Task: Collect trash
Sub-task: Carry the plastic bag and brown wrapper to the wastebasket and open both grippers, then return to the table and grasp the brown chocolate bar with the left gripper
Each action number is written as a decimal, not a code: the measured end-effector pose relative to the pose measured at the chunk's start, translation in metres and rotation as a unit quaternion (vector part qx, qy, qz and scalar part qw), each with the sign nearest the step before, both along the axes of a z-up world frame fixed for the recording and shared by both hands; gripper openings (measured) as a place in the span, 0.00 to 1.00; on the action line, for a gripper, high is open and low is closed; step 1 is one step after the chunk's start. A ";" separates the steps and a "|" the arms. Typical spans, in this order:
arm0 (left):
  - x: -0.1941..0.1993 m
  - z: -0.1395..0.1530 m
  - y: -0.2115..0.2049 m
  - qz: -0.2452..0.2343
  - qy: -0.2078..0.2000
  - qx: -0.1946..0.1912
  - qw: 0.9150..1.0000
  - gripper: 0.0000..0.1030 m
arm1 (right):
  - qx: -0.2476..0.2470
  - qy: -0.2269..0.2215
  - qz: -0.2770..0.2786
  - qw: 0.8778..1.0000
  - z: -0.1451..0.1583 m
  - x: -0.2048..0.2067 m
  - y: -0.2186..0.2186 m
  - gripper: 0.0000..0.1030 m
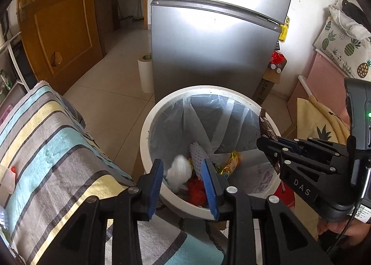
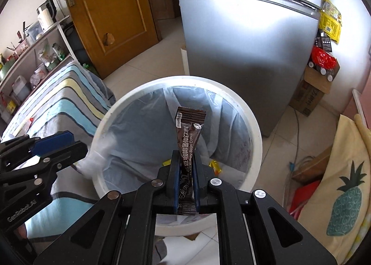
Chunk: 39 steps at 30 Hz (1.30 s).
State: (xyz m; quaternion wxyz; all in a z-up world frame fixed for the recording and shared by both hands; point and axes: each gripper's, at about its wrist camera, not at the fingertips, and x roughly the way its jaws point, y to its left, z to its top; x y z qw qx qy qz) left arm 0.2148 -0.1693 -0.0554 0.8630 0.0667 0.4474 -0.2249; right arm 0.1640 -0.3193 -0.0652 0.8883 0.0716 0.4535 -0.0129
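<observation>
Left of the bin [image 1: 148,126] lies a striped cloth [image 1: 53,139]. The left gripper [image 1: 183,186] hangs open above the bin's near rim, a blurred white wad [image 1: 178,172] between its fingers, seemingly loose. The right gripper [image 2: 186,172] pinches a brown coffee sachet [image 2: 189,130] over the bin. A fridge [image 1: 213,44] stands behind the bin.

A lived-in home: silver fridge [image 2: 250,51] at the far side, wooden door [image 2: 109,14] far left, striped bed [image 1: 53,149] near left, cluttered shelf [image 2: 30,51].
</observation>
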 end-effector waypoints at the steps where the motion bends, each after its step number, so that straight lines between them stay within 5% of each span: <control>1: 0.000 0.000 0.000 0.001 -0.001 0.000 1.000 0.42 | -0.001 0.001 -0.003 1.000 -0.001 0.000 -0.001 0.14; 6: 0.002 0.002 0.006 0.010 0.001 -0.007 1.000 0.44 | 0.007 -0.002 -0.004 1.000 0.001 -0.002 -0.003 0.43; 15: -0.008 0.015 0.024 0.026 -0.014 -0.011 0.999 0.44 | 0.014 -0.017 0.000 1.000 0.011 -0.008 0.007 0.43; 24: -0.033 0.035 0.085 0.085 -0.040 -0.014 0.995 0.44 | 0.026 -0.046 0.031 0.998 0.029 -0.019 0.039 0.43; 30: -0.056 0.037 0.153 0.167 -0.051 -0.001 0.985 0.47 | 0.039 -0.061 0.074 0.995 0.036 -0.022 0.076 0.43; 39: -0.093 0.027 0.260 0.297 -0.049 0.035 0.953 0.48 | 0.049 -0.064 0.148 0.986 0.036 -0.021 0.144 0.43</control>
